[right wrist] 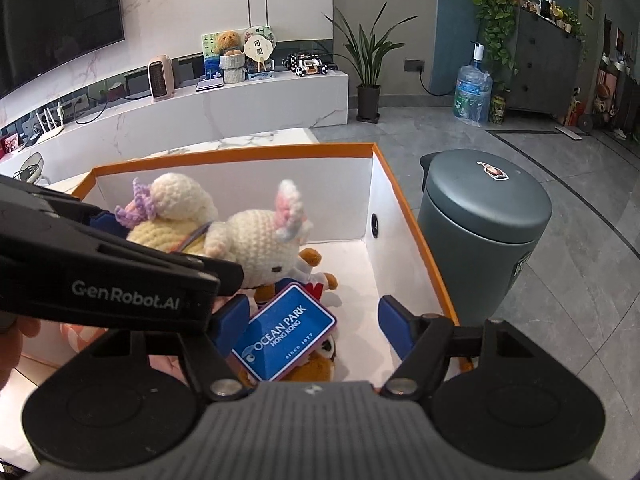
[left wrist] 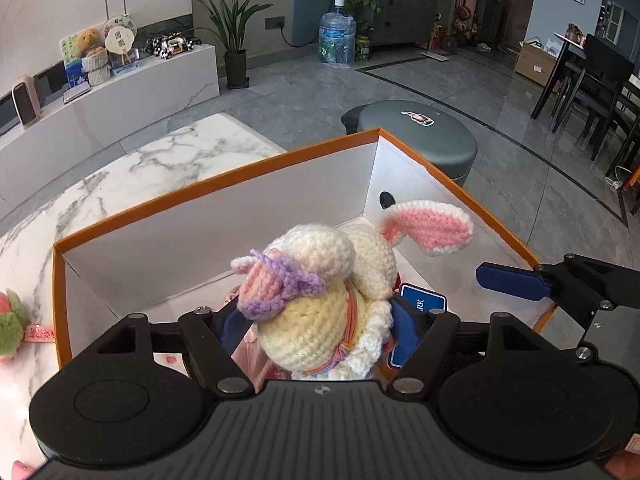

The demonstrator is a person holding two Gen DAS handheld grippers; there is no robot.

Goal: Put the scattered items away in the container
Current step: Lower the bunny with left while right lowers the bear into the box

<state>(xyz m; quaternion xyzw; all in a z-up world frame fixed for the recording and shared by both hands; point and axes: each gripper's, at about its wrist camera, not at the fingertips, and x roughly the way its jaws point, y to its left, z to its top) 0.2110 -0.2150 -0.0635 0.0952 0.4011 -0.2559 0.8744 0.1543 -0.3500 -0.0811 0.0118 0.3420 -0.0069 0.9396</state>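
Note:
My left gripper (left wrist: 320, 324) is shut on a crocheted cream bunny (left wrist: 320, 304) with pink ears and a purple bow, and holds it inside the orange-rimmed white box (left wrist: 224, 184). The bunny (right wrist: 248, 240) also shows in the right wrist view, hanging over toys on the box floor. My right gripper (right wrist: 312, 320) is open and empty, low inside the box (right wrist: 416, 240), over a blue Ocean Park tag (right wrist: 284, 340) on a brown plush (right wrist: 316, 364). One blue pad of the right gripper (left wrist: 512, 280) shows in the left view.
The box stands on a white marble table (left wrist: 120, 184). A green and pink plush (left wrist: 10, 320) lies on the table left of the box. A grey round bin (right wrist: 484, 232) stands on the floor right of the box.

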